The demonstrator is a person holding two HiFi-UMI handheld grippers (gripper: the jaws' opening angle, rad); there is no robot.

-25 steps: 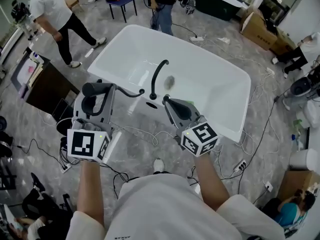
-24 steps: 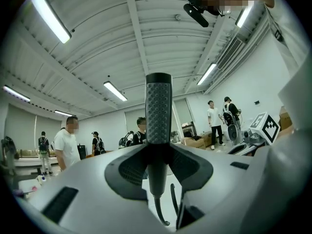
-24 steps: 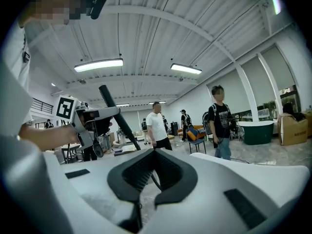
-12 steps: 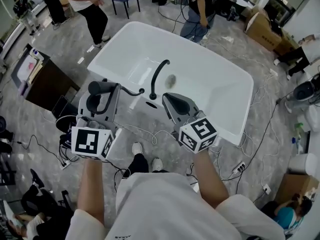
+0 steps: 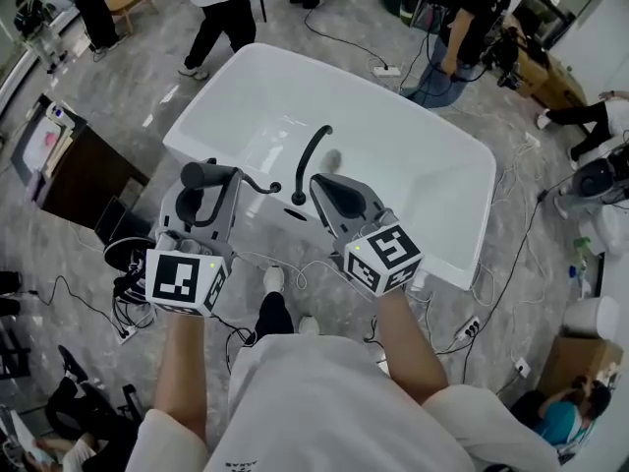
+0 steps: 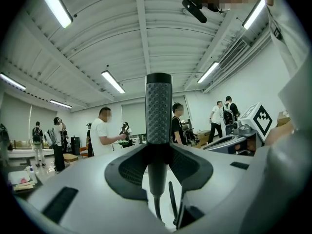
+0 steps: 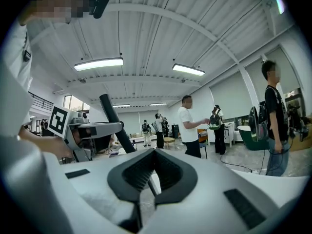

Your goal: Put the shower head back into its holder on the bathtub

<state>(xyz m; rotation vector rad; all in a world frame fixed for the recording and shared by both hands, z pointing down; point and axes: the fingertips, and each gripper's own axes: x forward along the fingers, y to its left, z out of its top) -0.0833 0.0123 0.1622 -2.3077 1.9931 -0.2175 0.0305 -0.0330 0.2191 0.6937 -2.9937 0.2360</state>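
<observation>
Clamping the black, stick-shaped shower head [image 5: 208,175] by its dotted handle, your left tool [image 5: 202,189] has both jaws pressed against it. The handle runs crosswise to the jaws and sticks out on either side of them. In the head view the shower head sits in the air over the near long rim of the white rectangular bathtub [image 5: 423,180], towards its near left corner. It is not resting on the tub. A thin black hose [image 5: 257,185] leaves the right end of the shower head and curves across to the foot of the black arched faucet spout [image 5: 310,155]. That spout stands on the near rim and bends over the tub's inside.

Your right tool [image 5: 322,187] is just right of the spout's foot, over the same near rim. Its jaws are together with nothing between them. The two tools are side by side and apart, with the hose and spout between them.

The tub stands on a grey marbled floor [image 5: 118,96] with cables trailing beside its near side. A dark cabinet [image 5: 84,180] stands off the tub's left end. Several people stand beyond the tub's far side, and cardboard boxes [image 5: 580,362] sit at the floor's lower right edge.
</observation>
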